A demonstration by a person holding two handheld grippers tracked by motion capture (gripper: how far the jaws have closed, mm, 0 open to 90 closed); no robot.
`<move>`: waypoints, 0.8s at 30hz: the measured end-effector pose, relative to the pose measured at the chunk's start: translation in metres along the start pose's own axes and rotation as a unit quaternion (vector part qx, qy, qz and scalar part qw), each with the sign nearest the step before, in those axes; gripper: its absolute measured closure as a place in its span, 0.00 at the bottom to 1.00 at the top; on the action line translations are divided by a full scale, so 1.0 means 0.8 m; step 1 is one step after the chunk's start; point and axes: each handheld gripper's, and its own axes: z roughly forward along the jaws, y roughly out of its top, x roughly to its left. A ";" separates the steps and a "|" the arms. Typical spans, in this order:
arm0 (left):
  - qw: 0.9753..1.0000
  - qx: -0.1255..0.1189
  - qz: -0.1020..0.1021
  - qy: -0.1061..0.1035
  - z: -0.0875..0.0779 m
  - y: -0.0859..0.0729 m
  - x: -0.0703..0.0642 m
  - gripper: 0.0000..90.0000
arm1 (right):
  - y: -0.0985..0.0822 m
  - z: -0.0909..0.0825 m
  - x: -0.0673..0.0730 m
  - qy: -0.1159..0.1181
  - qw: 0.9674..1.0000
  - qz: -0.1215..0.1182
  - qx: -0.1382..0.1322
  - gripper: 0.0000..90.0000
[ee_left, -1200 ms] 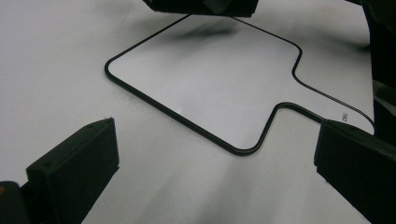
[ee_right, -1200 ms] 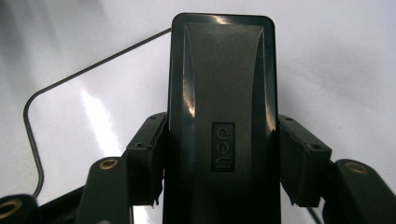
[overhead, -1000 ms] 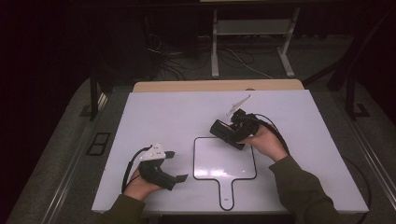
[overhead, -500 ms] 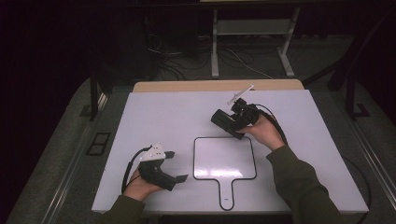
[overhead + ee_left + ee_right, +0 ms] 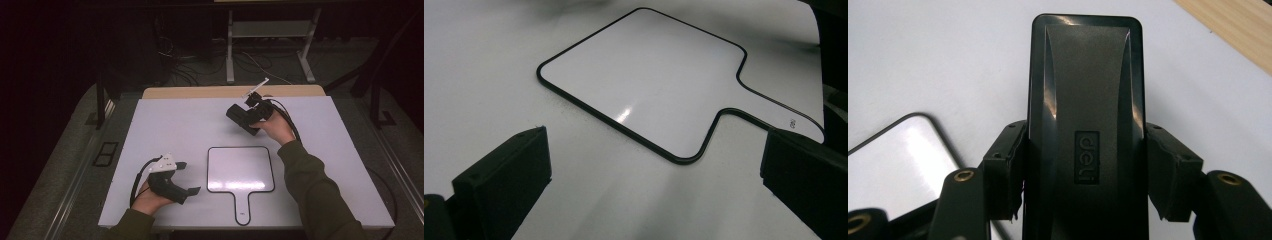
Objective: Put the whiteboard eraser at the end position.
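Nearest the person, the left gripper (image 5: 187, 177) rests low on the white bench (image 5: 175, 125) at the near left, in the same spot as a second ago, its jaws spread wide with nothing between them; its own view looks across bare bench to the whiteboard paddle (image 5: 649, 85). That small board, black-rimmed with a short handle toward the person, lies flat at the middle of the bench (image 5: 240, 170) and its surface looks blank. Farther back and to the right, the right gripper (image 5: 239, 119) is clamped on a black board eraser (image 5: 1085, 115), both pads pressed against its long sides and the eraser reaching out beyond the jaws. Over the last second this hand has carried the eraser away from the board's far right corner toward the back of the bench, where it now hangs above the white surface, clear of the paddle. Judging by that, the wiping is likely done and the eraser is about to be set down.
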 end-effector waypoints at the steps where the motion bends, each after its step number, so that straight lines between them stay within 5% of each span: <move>1: 1.000 0.001 -0.001 -0.001 0.000 0.000 -0.001 0.00 | 0.001 0.003 -0.002 0.000 1.000 0.001 0.000 0.43; 24: 1.000 -0.001 0.000 -0.006 0.001 0.001 -0.003 0.00 | 0.006 0.069 -0.014 -0.022 0.998 -0.015 0.049 0.43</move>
